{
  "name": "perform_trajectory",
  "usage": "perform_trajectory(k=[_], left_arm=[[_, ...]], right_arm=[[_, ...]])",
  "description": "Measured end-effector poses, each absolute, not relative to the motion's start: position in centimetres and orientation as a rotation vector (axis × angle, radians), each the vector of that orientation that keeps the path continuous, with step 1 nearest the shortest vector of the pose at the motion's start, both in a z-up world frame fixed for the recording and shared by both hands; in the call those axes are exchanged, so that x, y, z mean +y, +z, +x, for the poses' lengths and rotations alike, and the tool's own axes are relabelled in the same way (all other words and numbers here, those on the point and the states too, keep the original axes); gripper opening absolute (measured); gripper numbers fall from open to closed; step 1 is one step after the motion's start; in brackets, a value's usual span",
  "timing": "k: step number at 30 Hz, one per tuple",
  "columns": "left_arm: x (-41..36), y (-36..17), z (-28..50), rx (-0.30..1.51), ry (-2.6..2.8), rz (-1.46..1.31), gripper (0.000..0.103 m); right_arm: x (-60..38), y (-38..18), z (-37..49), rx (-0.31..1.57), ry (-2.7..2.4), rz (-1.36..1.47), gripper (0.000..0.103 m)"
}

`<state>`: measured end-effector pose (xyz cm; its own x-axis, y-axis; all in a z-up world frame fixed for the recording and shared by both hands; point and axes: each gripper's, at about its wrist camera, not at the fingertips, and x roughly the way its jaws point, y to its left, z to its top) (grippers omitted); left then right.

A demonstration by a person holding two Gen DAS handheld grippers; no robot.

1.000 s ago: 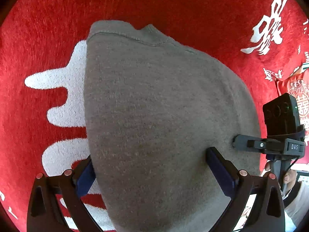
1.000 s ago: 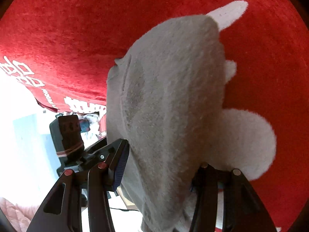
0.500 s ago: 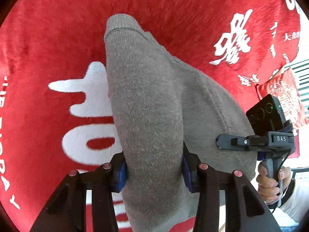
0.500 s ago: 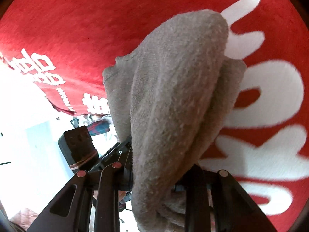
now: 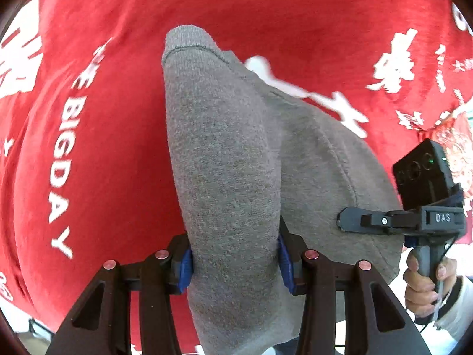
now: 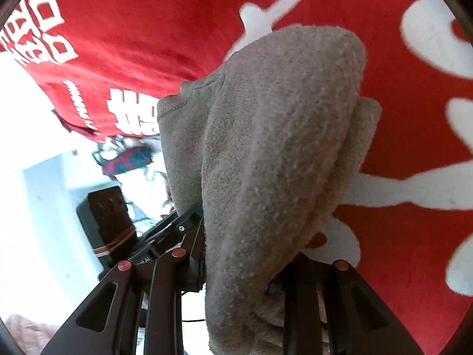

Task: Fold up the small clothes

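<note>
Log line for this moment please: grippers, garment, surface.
left gripper: shut on grey garment | right gripper: shut on it | garment: bunched, held between both | under: red blanket

Left tongs (image 5: 235, 261) clamped, right tongs (image 6: 245, 272) clamped, both raised

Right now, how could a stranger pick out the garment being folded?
Look at the red cloth with white lettering that fills the background. In front of it hangs the grey knit garment, pinched by both grippers' fingers. It is the only grey, unprinted fabric.

Both wrist views look closely down at the shared grey garment (image 5: 230, 159) (image 6: 280, 136).
</note>
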<state>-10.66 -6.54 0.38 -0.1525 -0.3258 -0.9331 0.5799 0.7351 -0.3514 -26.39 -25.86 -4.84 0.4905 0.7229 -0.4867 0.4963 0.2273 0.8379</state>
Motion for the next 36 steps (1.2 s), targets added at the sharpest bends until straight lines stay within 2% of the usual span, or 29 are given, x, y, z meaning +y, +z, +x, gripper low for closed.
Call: perform_trajectory(k=[3, 5, 9, 10, 11, 16, 18, 22, 28, 36], left_arm=[[-4.8, -1.0, -10.1, 1.546, -0.764, 0.189, 0.050], [-4.3, -0.5, -9.8, 1.540, -0.768, 0.153, 0.050], [-3.4, 1.6, -9.5, 1.467, -0.755, 0.161, 0.050], [-3.1, 2.0, -9.2, 1.444, -0.747, 0.161, 0.050], [-3.0, 2.4, -8.9, 1.425, -0.732, 0.162, 0.050], [-3.9, 0.2, -8.0, 1.413, -0.635, 0.279, 0.050], [-4.0, -0.9, -8.1, 1.408, -0.620, 0.320, 0.050], [-3.9, -0.9, -8.4, 1.381, -0.607, 0.354, 0.059], [-3.7, 0.1, -9.3, 1.358, -0.585, 0.430, 0.059], [-2.3, 1.3, -11.3, 1.396, -0.565, 0.441, 0.059]], right_arm=[[-25.3, -4.8, -25.3, 1.200, 0.149, 1.328, 0.036], [-25.6, -3.9, -25.3, 1.242, 0.093, 1.247, 0.045], [-26.8, -1.7, -26.8, 1.256, -0.026, 1.155, 0.046], [-27.2, -1.2, -27.4, 1.243, -0.064, 1.150, 0.041], [-27.6, -0.8, -28.0, 1.230, -0.094, 1.144, 0.023], [-27.5, -0.3, -29.0, 1.263, -0.176, 0.996, 0.021], [-27.4, -0.7, -29.3, 1.291, -0.235, 0.909, 0.014], [-28.1, -2.5, -31.2, 1.325, -0.312, 0.863, 0.015], [-28.0, -1.2, -32.0, 1.371, -0.367, 0.822, 0.015], [-25.8, 2.0, -33.0, 1.317, -0.351, 0.894, 0.016]])
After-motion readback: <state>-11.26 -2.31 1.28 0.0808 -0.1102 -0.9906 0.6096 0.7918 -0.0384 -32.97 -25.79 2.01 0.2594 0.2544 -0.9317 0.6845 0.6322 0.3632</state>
